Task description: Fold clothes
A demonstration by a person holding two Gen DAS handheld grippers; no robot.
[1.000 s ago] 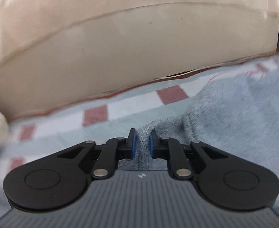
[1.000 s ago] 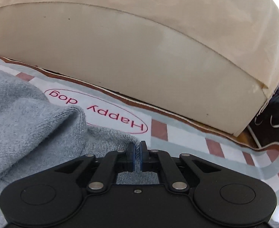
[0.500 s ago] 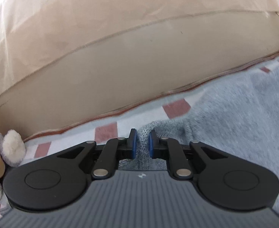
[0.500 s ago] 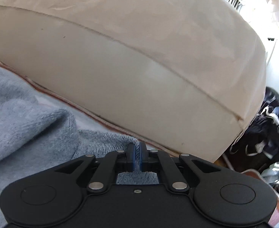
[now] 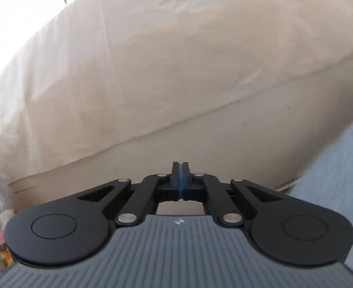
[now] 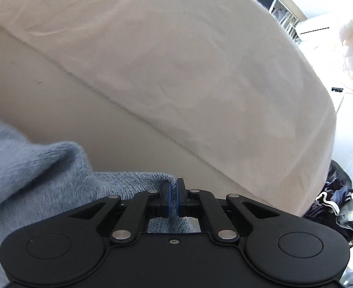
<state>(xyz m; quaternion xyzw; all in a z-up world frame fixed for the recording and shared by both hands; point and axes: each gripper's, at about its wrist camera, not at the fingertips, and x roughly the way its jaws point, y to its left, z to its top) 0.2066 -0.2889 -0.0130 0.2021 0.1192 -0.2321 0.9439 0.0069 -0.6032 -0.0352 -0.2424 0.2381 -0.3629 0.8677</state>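
Left wrist view: the left claw (image 5: 180, 176) is pinched fully together, empty; the sweater (image 5: 339, 168) sits lower right. Right wrist view: the right claw (image 6: 173, 198) clamps the sweater (image 6: 44, 168) edge, lower left. Likely lifting for a fold; the left needs a fresh grip.

Both wrist cameras peer forward along their fingers, tipped slightly down and close up on the beige mattress (image 5: 176, 76) filling each view, the grey-blue sweater (image 6: 32, 175) edging in from the left view's right and the right view's left.
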